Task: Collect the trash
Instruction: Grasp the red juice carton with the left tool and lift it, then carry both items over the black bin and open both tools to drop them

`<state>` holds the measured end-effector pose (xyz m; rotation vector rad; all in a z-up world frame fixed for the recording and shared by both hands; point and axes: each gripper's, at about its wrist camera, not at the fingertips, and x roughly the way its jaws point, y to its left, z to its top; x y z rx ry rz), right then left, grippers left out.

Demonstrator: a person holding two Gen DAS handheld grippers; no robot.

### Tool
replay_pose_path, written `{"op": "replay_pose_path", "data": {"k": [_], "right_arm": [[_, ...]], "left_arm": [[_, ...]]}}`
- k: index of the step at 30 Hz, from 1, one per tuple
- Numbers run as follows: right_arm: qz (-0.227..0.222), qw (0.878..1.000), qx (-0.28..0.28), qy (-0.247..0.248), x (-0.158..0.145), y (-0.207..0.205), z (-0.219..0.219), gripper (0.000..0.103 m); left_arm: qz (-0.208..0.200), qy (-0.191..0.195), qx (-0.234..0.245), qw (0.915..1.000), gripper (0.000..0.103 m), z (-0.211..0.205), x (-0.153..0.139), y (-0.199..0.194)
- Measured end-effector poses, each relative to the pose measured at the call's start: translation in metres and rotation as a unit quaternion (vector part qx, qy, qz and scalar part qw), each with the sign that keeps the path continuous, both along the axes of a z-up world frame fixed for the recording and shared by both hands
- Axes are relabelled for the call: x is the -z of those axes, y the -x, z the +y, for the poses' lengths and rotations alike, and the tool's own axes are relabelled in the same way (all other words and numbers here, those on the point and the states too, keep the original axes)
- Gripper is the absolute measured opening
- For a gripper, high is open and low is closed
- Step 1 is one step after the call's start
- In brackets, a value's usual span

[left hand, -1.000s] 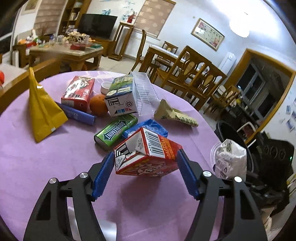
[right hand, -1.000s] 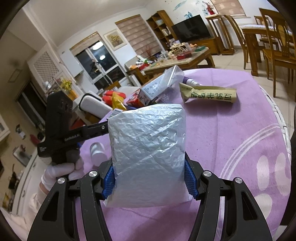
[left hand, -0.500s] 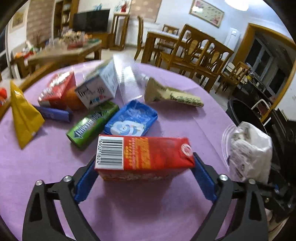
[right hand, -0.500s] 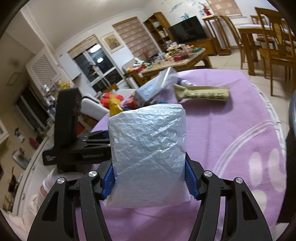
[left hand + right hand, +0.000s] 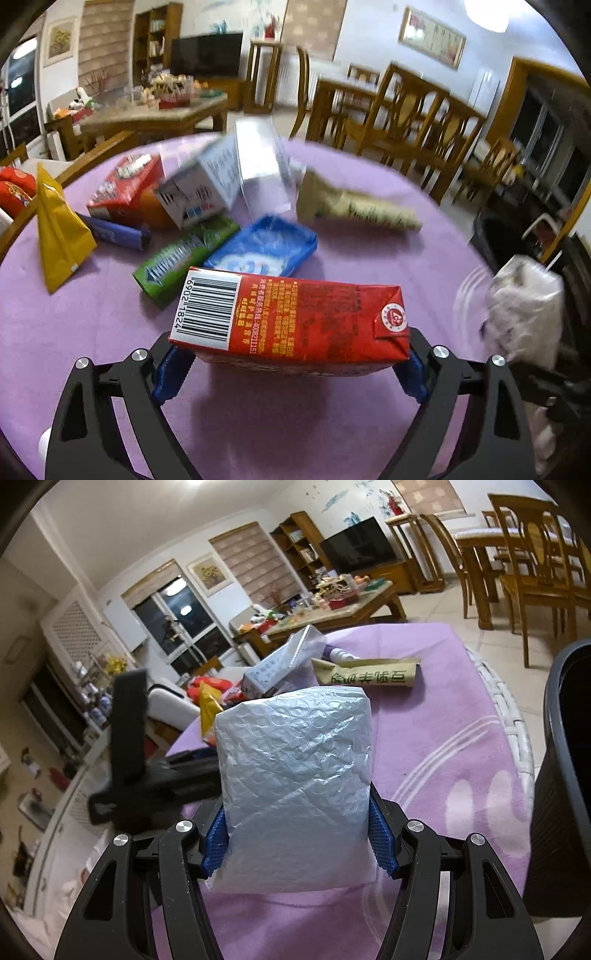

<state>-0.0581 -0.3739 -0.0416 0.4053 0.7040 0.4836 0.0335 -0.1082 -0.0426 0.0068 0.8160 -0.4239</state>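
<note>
Trash: I'm pinching one red carton (image 5: 291, 321) lengthwise in my left gripper (image 5: 291, 369), whose jaws were just widening, and one bubble mailer (image 5: 295, 786) in my right gripper (image 5: 297, 843).

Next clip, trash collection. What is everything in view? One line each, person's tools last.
red carton: 1, red, in left tool
bubble mailer: 1, silver, in right tool
packet: 1, blue, behind red carton
gum pack: 1, green, left of packet
pouch: 1, yellow, far left
tube: 1, dark blue, beside pouch
box: 1, red, behind tube
white carton: 1, white, centre back
clear box: 1, transparent, against white carton
wrapper: 1, tan, right of centre
tablecloth: 1, purple, under the litter
bin: 1, black, right of tablecloth
left tool: 1, black, blue pads; jaws just been closing, red carton clamped lengthwise between them
right tool: 1, black, blue pads; shut on bubble mailer
</note>
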Motion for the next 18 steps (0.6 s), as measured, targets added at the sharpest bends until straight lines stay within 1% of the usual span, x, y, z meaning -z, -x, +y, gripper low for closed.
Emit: {"op": "replay_pose_path", "data": {"k": [2, 5, 10, 13, 15, 18], "right_arm": [[-0.002, 1.000, 0.001, -0.008, 0.000, 0.001, -0.003, 0.063], [-0.009, 1.000, 0.006, -0.022, -0.002, 0.004, -0.012, 0.063], [-0.035, 0.998, 0.033, -0.037, -0.014, 0.018, -0.037, 0.063], [-0.057, 0.995, 0.078, -0.037, -0.025, 0.031, -0.069, 0.063], [-0.069, 0.990, 0.116, -0.032, -0.030, 0.041, -0.093, 0.063], [-0.078, 0.980, 0.182, -0.017, -0.033, 0.056, -0.135, 0.063]], "left_arm": [[-0.014, 0.008, 0.000, 0.9999, 0.089, 0.000, -0.006, 0.006], [-0.020, 0.017, 0.007, 0.9996, 0.089, -0.004, -0.013, 0.011], [-0.034, 0.037, 0.039, 0.9980, 0.089, -0.029, -0.029, 0.022], [-0.045, 0.054, 0.070, 0.9951, 0.089, -0.059, -0.040, 0.028], [-0.044, 0.062, 0.089, 0.9931, 0.089, -0.080, -0.043, 0.031], [-0.042, 0.071, 0.125, 0.9887, 0.089, -0.120, -0.045, 0.034]]}}
